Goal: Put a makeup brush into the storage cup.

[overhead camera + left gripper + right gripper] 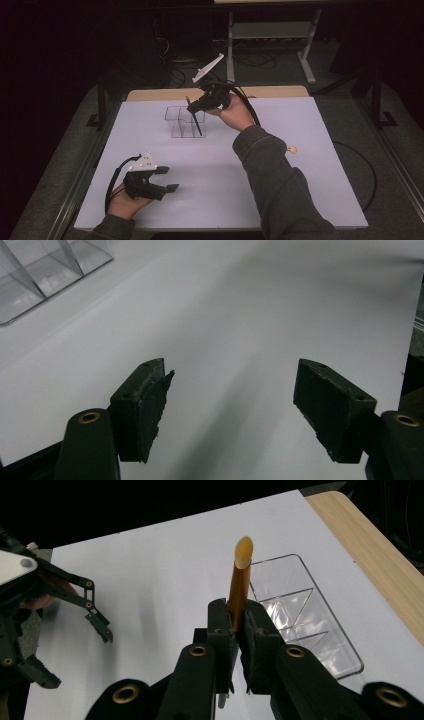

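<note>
High view: the right gripper [196,106] hangs over the clear organiser tray [172,116] at the far middle of the white table [300,165], jaws clamped on a thin stick-like tool [195,121] whose dark lower end slants down into the tray's near-right part; exactly which compartment, I cannot tell.
High view, near left: the left gripper [168,179] rests low above the table, well apart from the tray, jaws spread, nothing between them. A small round tan thing [292,149] lies on the table beside the right sleeve.
Left gripper view: both black pads [150,405] stand wide over bare white table; a corner of the tray [45,275] shows at upper left.
Right gripper view: jaws pinch the tool's amber shaft [239,587], its pale end rising above them; the tray [320,630] lies just beyond.
Step in hand: by my reading, setting the tool into the tray.
Next move: likely lower it until the tip is inside one compartment, then release.
</note>
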Action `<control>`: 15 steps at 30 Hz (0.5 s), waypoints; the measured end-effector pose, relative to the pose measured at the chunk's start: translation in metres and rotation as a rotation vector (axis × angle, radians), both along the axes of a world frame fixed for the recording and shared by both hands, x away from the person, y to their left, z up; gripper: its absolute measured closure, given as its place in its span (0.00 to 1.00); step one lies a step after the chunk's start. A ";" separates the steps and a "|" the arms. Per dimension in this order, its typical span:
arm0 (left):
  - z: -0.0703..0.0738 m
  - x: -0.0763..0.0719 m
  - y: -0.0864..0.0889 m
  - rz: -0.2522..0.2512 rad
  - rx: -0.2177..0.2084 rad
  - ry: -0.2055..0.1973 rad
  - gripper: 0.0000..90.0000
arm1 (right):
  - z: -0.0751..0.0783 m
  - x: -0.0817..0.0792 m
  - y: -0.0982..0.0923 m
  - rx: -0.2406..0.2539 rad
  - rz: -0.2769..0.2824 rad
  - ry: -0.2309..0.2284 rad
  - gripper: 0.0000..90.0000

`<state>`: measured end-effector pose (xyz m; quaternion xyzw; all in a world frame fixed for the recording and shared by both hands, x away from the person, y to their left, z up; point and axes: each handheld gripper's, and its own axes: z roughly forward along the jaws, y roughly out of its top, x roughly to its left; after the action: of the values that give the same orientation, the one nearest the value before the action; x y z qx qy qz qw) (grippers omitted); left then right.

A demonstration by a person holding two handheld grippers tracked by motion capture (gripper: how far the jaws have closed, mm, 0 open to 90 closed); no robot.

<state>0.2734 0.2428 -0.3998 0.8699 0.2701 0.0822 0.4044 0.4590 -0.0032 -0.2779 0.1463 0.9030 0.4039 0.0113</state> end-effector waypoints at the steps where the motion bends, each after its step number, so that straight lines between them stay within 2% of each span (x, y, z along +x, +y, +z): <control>1: 0.000 0.000 0.000 -0.001 0.002 -0.003 0.32 | 0.000 0.001 0.001 -0.002 0.001 -0.002 0.92; 4: -0.001 0.000 0.000 0.007 -0.014 0.000 0.32 | 0.003 0.005 0.005 -0.001 0.002 -0.007 0.92; 13: -0.001 0.000 -0.001 0.010 -0.020 0.002 0.32 | 0.008 0.017 0.015 -0.006 -0.013 -0.007 0.92; 15: -0.001 0.000 -0.001 0.007 -0.008 0.005 0.32 | 0.008 0.023 0.017 -0.002 -0.024 0.010 0.92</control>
<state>0.2739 0.2416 -0.4007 0.8677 0.2742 0.0804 0.4068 0.4821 0.0139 -0.2697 0.1593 0.9016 0.4021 0.0117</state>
